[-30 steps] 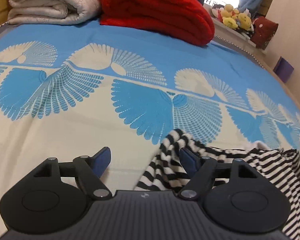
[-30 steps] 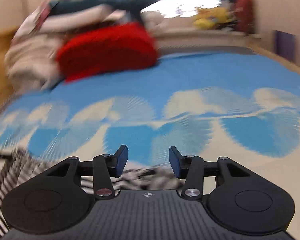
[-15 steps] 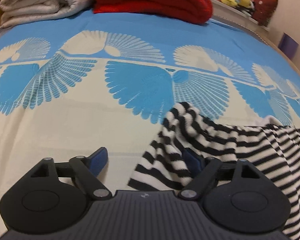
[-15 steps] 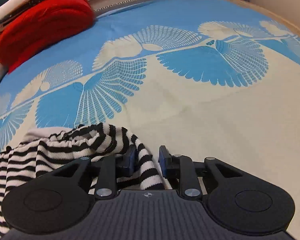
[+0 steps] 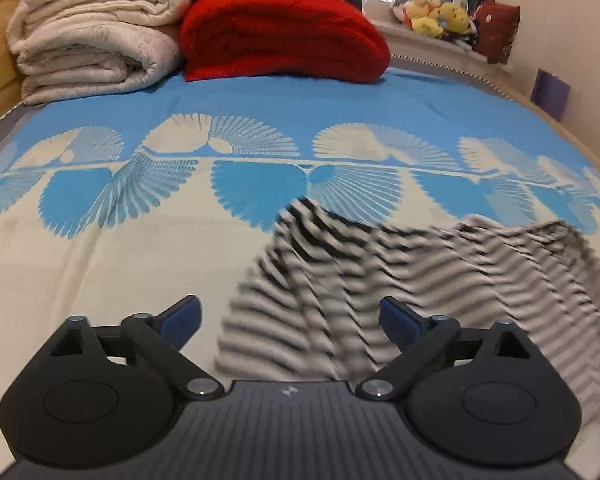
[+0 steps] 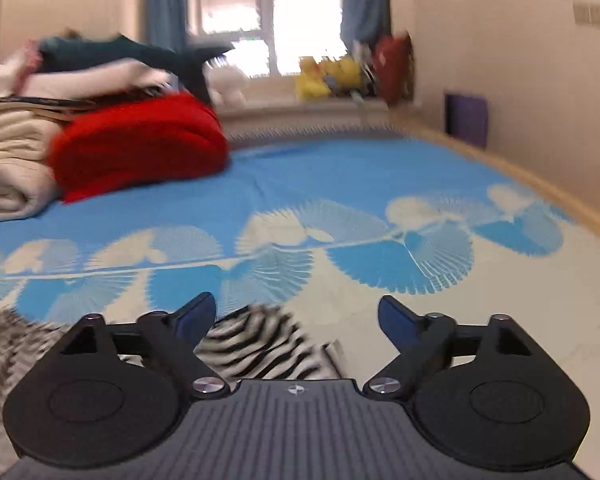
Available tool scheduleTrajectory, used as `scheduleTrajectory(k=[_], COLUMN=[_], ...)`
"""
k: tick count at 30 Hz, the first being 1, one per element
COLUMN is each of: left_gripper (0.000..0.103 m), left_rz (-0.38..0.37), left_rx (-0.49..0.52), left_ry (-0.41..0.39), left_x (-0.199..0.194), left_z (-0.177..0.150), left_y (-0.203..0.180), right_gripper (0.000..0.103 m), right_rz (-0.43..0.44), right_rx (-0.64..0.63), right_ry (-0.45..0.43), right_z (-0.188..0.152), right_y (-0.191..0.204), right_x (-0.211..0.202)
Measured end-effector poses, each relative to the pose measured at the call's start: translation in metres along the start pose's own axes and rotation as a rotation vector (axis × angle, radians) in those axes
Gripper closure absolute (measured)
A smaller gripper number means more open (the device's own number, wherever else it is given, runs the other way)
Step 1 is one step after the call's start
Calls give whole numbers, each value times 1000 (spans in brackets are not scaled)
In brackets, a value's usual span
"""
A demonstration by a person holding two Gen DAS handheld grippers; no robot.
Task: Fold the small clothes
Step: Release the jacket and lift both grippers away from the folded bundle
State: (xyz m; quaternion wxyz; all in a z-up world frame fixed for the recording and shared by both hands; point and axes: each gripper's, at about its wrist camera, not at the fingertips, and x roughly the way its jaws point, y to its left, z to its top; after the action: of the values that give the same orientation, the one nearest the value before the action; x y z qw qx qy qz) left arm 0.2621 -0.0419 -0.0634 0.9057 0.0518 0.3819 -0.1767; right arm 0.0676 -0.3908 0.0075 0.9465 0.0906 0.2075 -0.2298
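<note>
A small black-and-white striped garment (image 5: 400,276) lies crumpled on the blue and cream bedspread (image 5: 140,264), blurred by motion. In the left wrist view my left gripper (image 5: 290,316) hovers over the garment's left end; its jaws are opening wide and the blue pads (image 5: 396,318) do not press the cloth. In the right wrist view my right gripper (image 6: 296,316) is above the garment's right end (image 6: 260,344); its jaws are also opening, with the cloth lying below and between them, untouched.
Folded cream blankets (image 5: 92,48) and a red blanket (image 5: 284,36) are stacked at the head of the bed. Plush toys (image 5: 436,16) sit on the window ledge. A wall with a purple box (image 5: 550,94) runs along the bed's right side.
The right gripper closed on the striped garment's end, then let go and drew back and up. The left gripper widened and pulled back from the cloth.
</note>
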Motion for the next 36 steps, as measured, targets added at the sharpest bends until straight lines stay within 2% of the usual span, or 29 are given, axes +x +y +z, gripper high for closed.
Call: scheduleTrajectory(k=[4,8,10,13,14,19,24,36], left_gripper=[0,0,0,0,0,0,0,0], left_rz=[-8,50,67,113,137,127,148,143], left_rx=[-48,-52,-66,-66,-60,-39,-36,-39], left_ry=[-16,0,3,-39,-34,-95,-91,-74], left_x=[-53,-82,-89,-92,-90,-98,-96,-88], left_z=[-50,-105,-128,-154,-158,-161,-164,-163], left_y=[-11,-14,-11,-7,-8,-9,-4,-4], right_gripper=[10,10,10,10,10,11,11,11], right_rz=[54,78,98,61,51,56,55,47], right_rx=[-10,-6,0,-26,-28,21,35,37], right_ry=[20,120,95,30,21,24,51,74], right_z=[-53,-92,-97,-103,-105,-112,-121,-124], right_y=[16,26,32,36,36,31,29,29], right_x=[-51,-69,-77,-83,-85,-87,-92,-88])
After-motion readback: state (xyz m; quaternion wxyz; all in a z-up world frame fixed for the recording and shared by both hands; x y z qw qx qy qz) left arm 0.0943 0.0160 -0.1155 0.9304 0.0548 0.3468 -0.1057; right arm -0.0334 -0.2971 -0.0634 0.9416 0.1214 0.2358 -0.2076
